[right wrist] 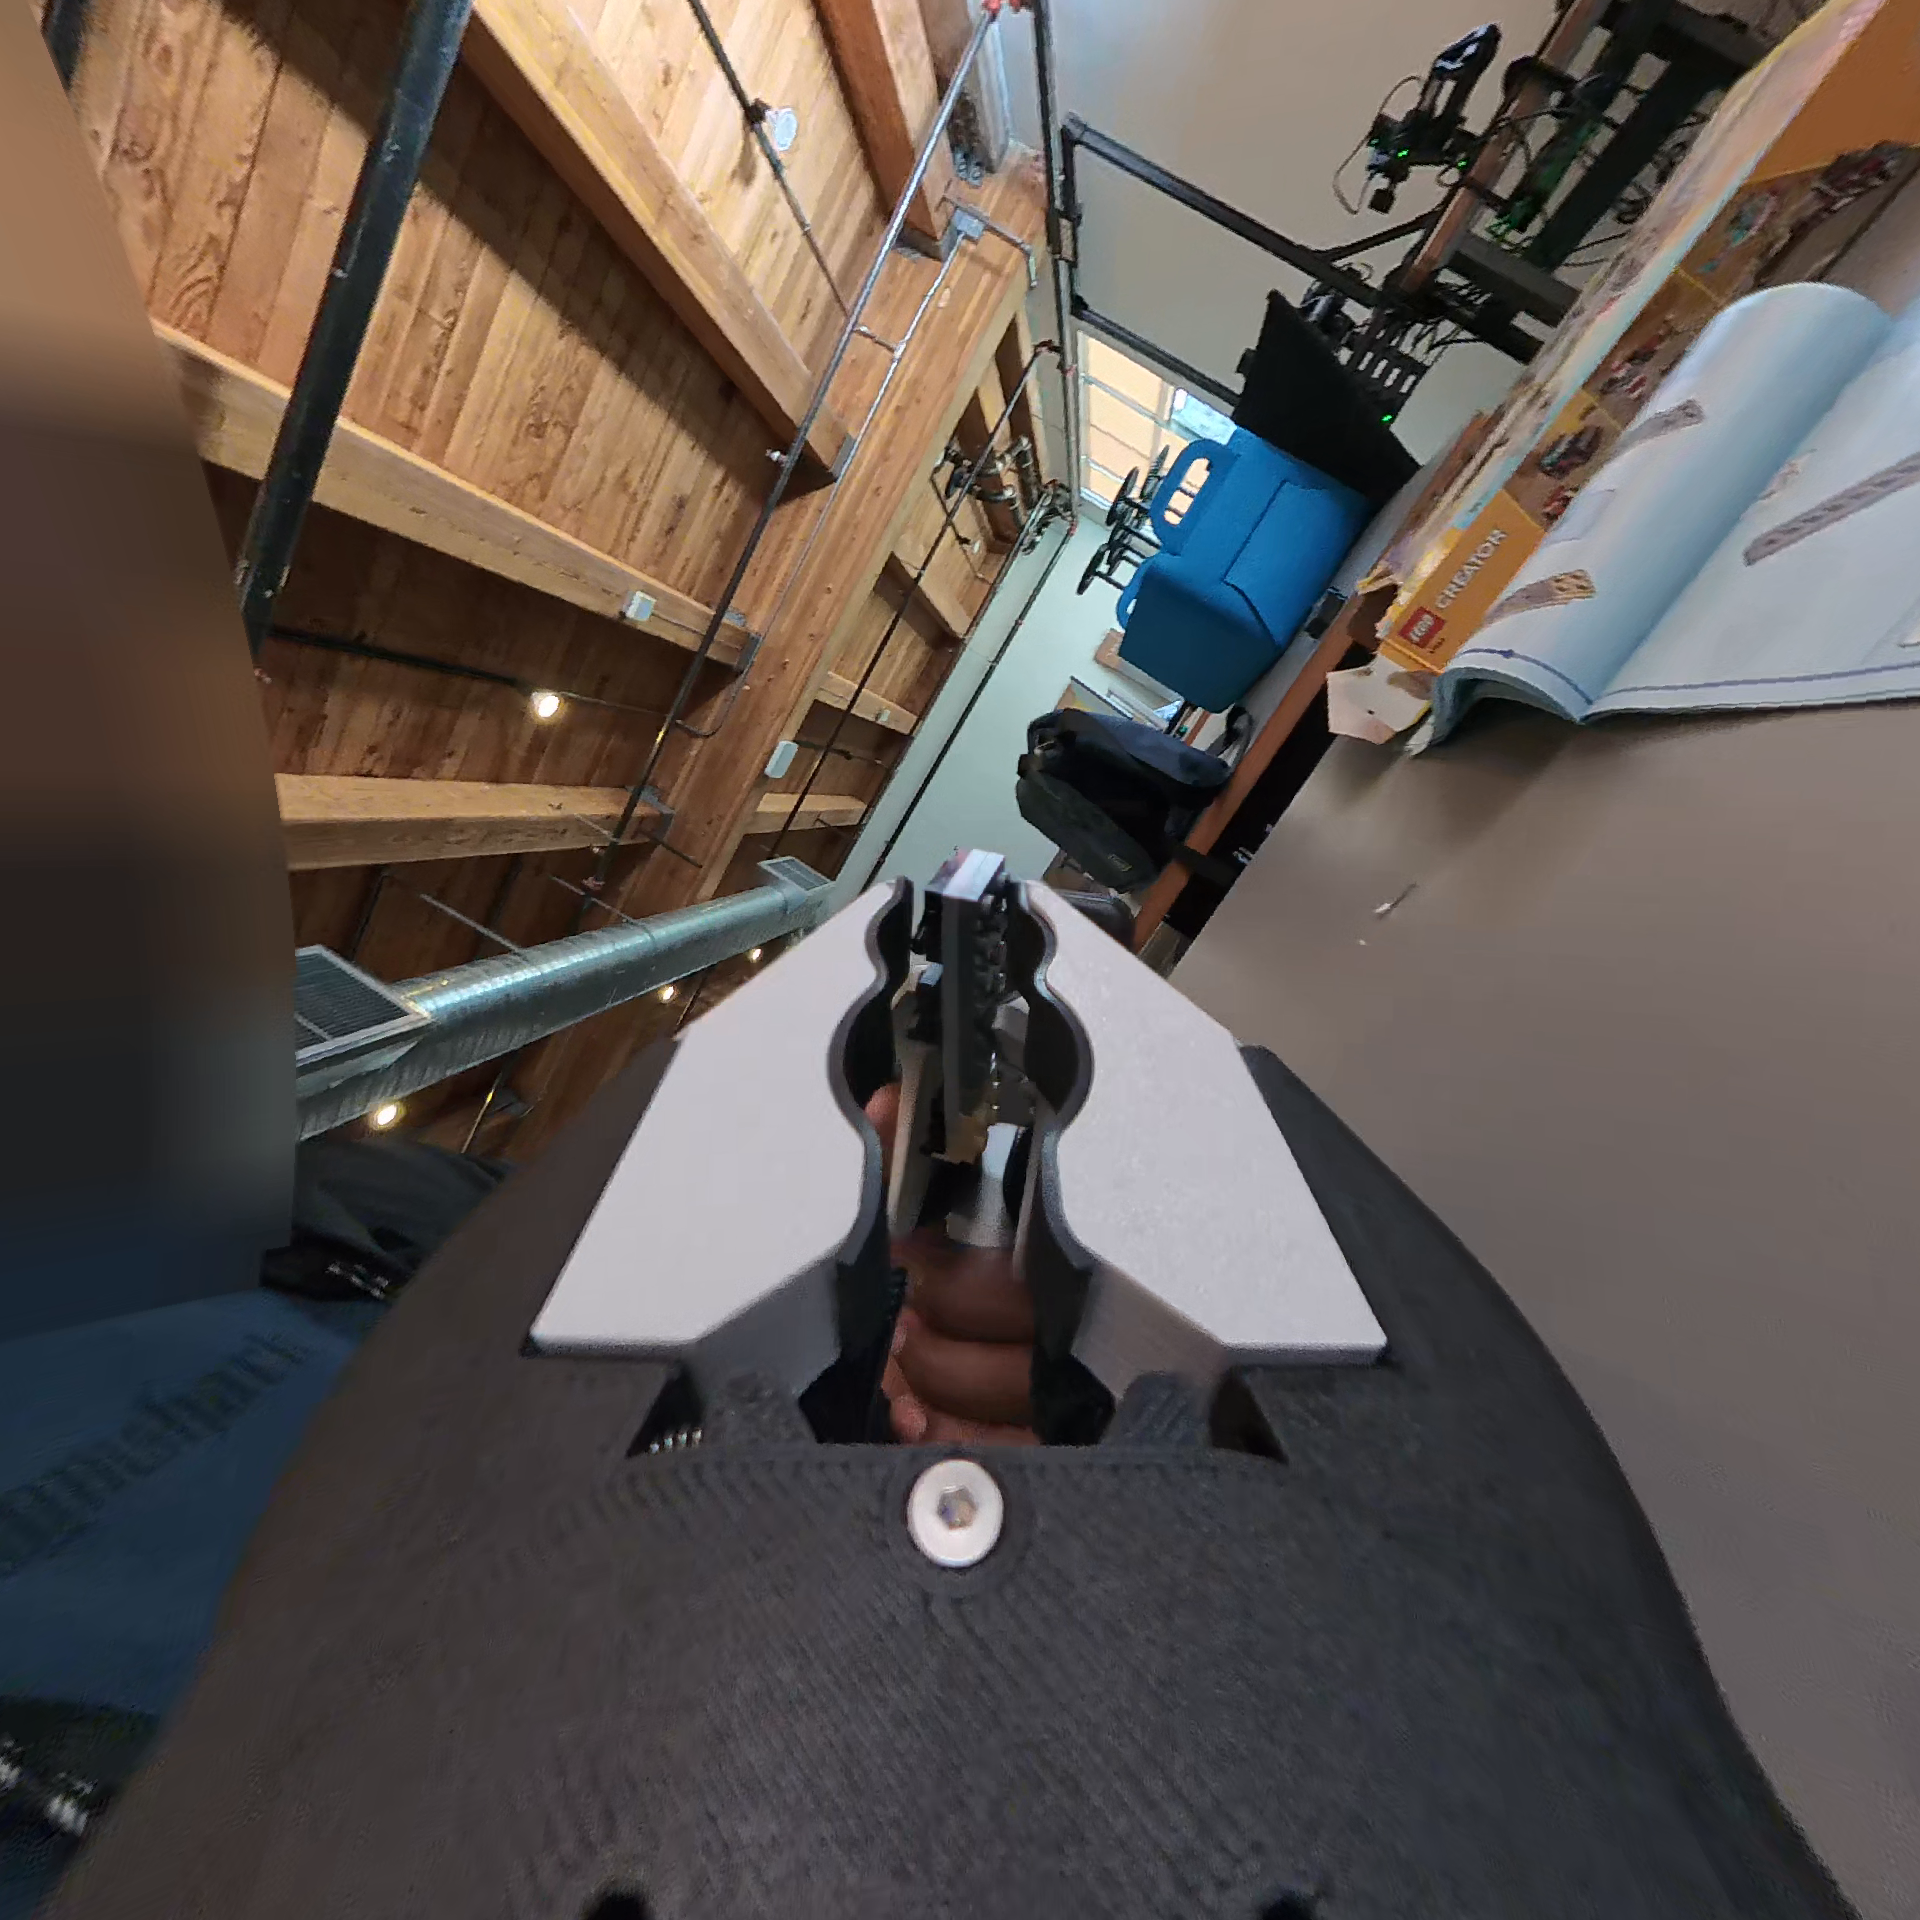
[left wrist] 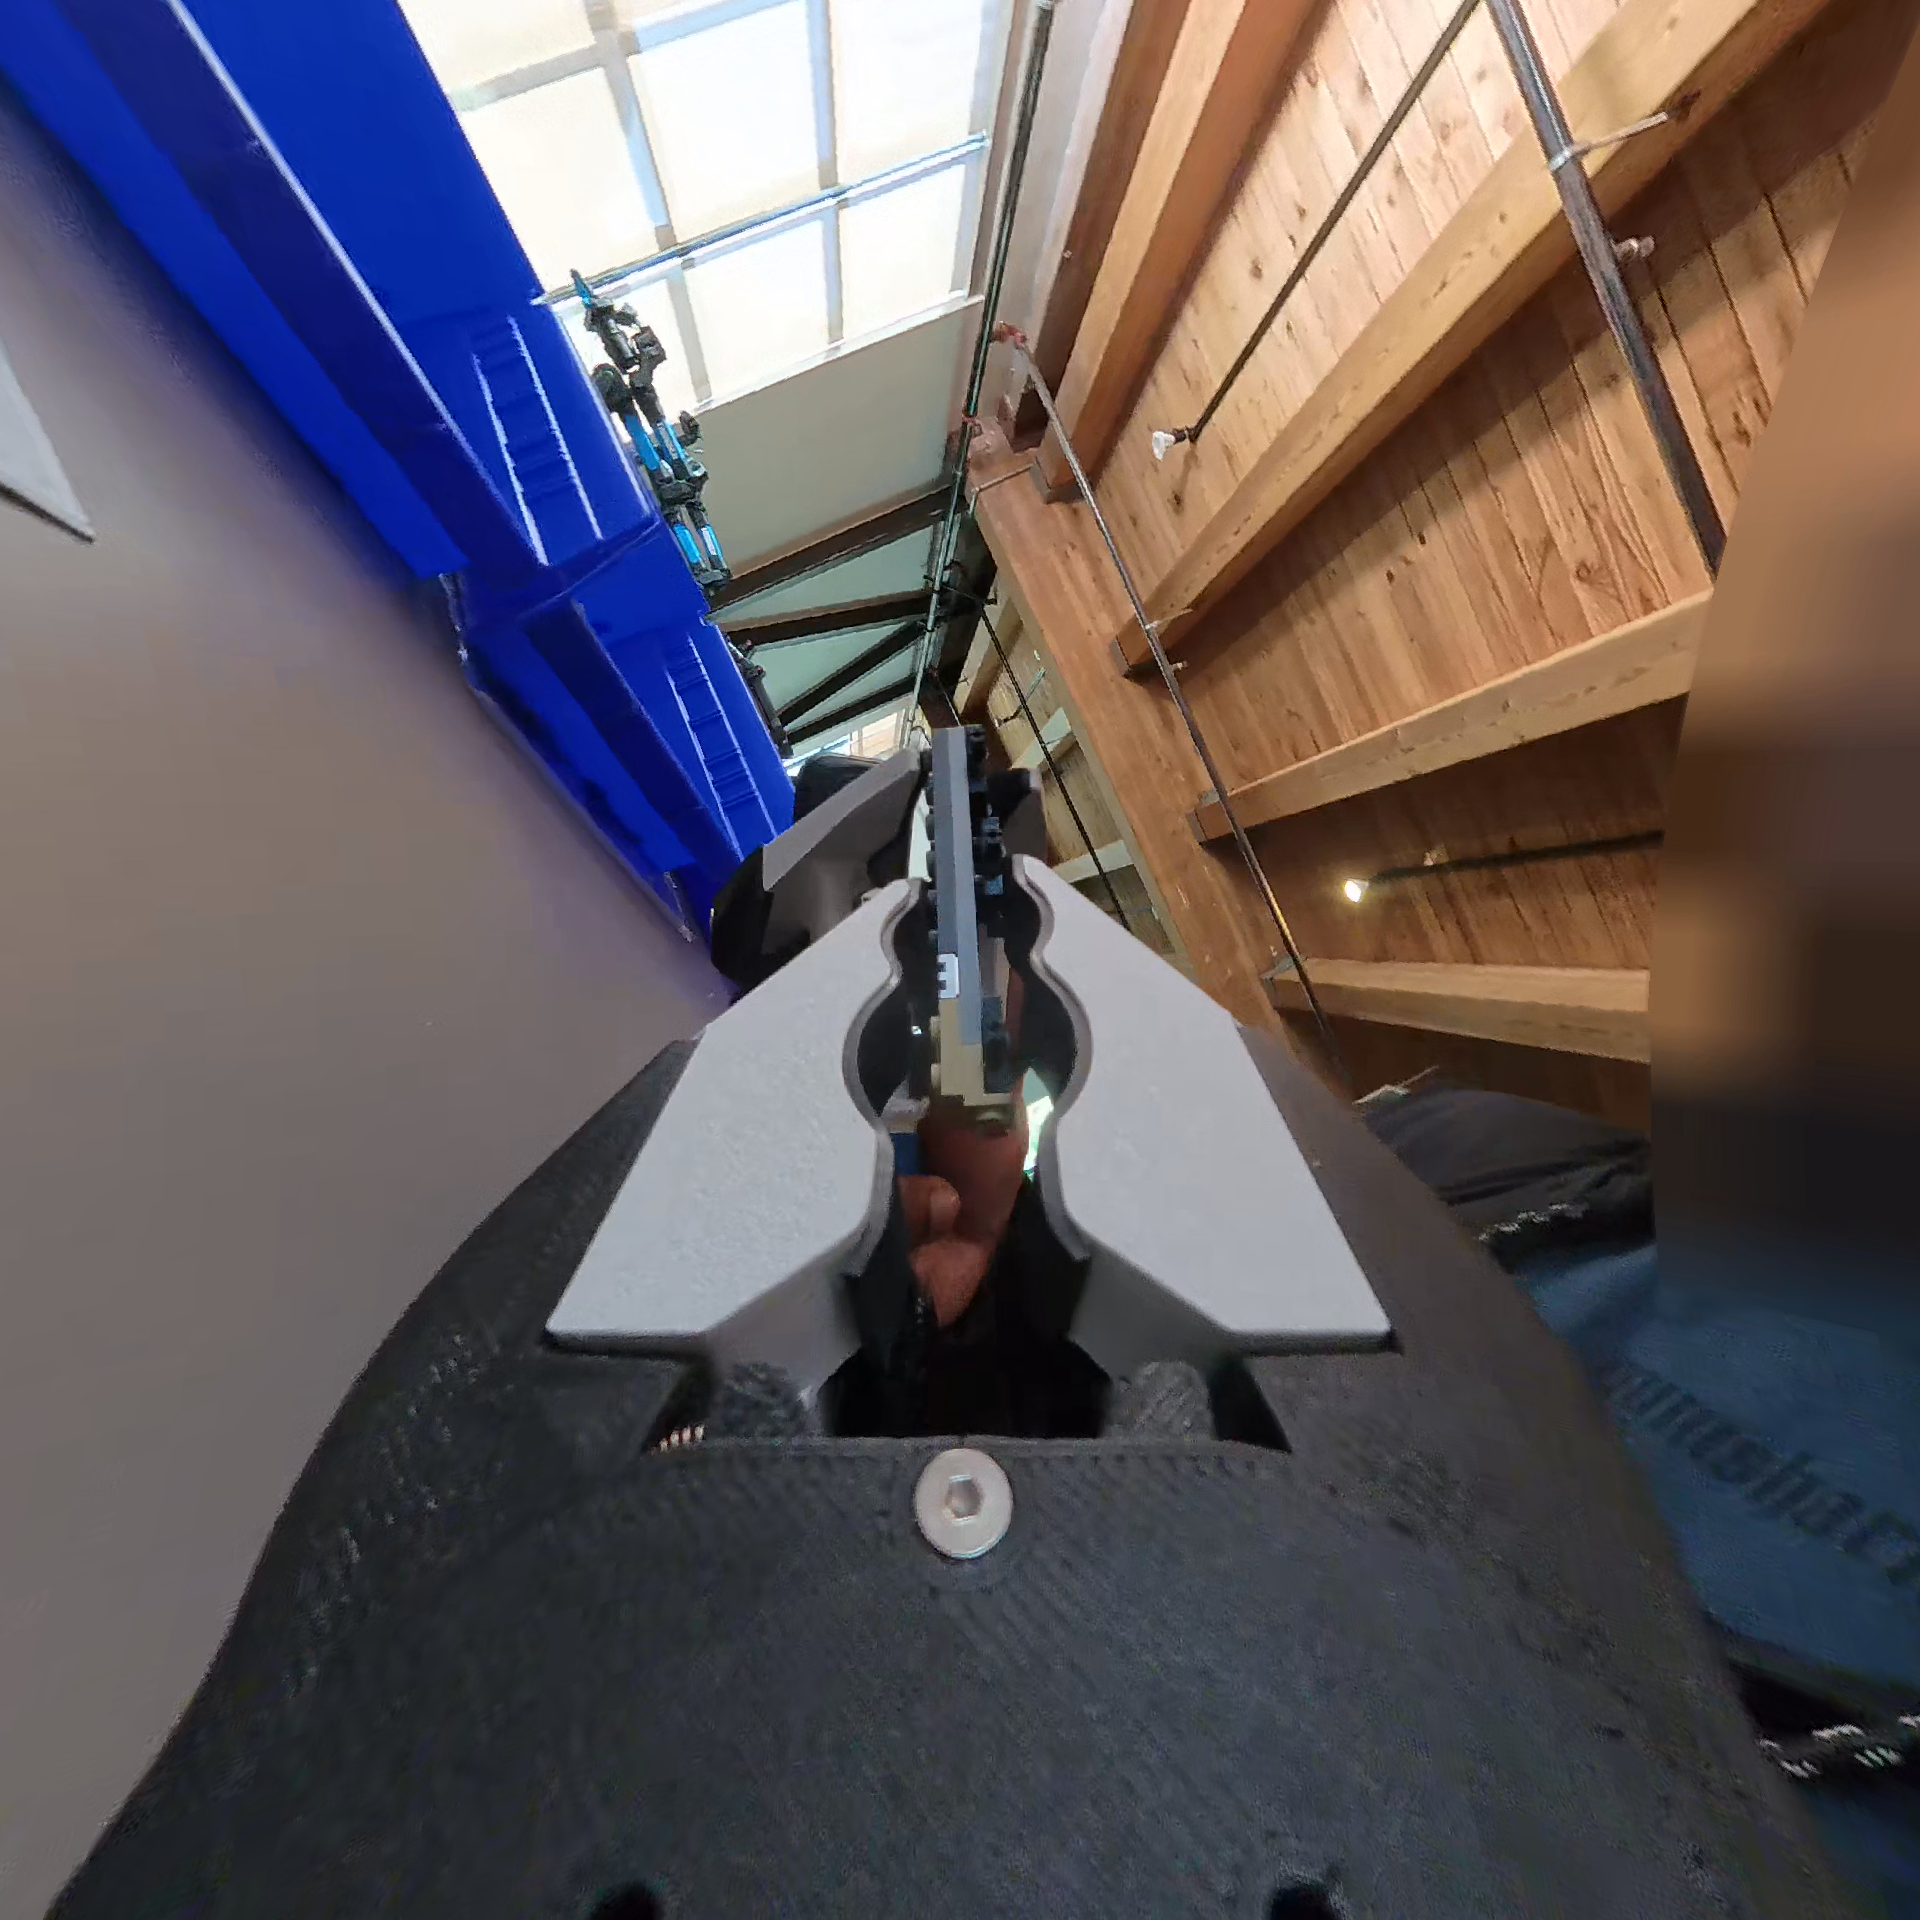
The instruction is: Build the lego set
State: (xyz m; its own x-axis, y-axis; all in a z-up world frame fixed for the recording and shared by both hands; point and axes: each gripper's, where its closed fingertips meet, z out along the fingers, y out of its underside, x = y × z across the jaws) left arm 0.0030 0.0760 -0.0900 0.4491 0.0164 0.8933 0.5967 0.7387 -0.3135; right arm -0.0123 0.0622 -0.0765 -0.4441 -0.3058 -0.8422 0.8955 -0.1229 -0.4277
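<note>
A lego assembly (left wrist: 961,935), a long grey plate with black and tan pieces, shows edge-on in the left wrist view. My left gripper (left wrist: 966,883) is shut on it and holds it in the air, tilted up off the table. The grey fingers (left wrist: 831,842) of the other gripper close on its far end. In the right wrist view my right gripper (right wrist: 961,904) is shut on the same assembly (right wrist: 971,977), seen as dark grey and black. A hand (right wrist: 956,1351) shows through the gap behind the fingers.
The grey table (left wrist: 260,935) lies to the left with blue bins (left wrist: 582,644) on it. In the right wrist view the table (right wrist: 1558,1039) carries an open instruction booklet (right wrist: 1714,540) and the lego box (right wrist: 1475,561). A black bag (right wrist: 1112,790) sits beyond the table edge.
</note>
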